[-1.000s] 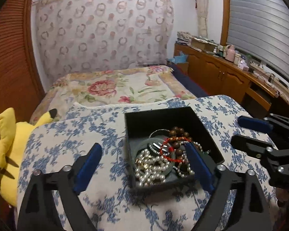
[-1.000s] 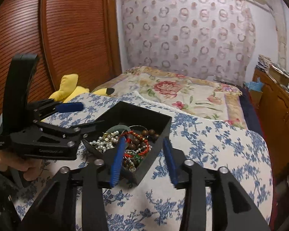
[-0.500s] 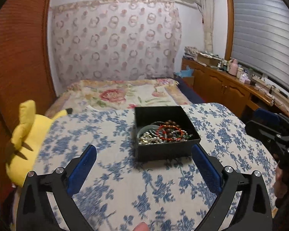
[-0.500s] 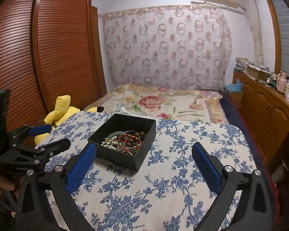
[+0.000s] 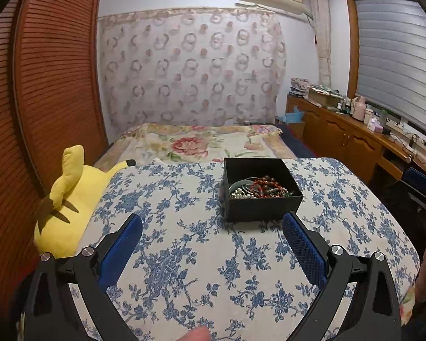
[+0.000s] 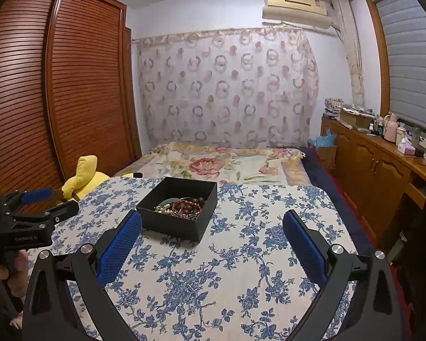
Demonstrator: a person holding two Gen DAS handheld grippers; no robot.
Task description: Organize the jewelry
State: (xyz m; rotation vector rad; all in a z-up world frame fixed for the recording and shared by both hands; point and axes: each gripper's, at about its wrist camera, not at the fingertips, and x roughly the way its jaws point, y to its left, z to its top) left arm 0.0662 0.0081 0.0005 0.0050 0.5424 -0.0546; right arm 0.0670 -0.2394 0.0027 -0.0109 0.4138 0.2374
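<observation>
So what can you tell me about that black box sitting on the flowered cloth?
The black box is square, open-topped and matte, perhaps card. It sits flat on the blue-flowered cloth. Inside lies a tangled heap of jewelry: pearly beads, red and dark brown bead strings, a greenish bangle. No lid shows, and neither gripper touches it.

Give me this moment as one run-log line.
left gripper: open, empty | right gripper: open, empty | black box: on floral cloth, jewelry inside | both grippers short of box
</observation>
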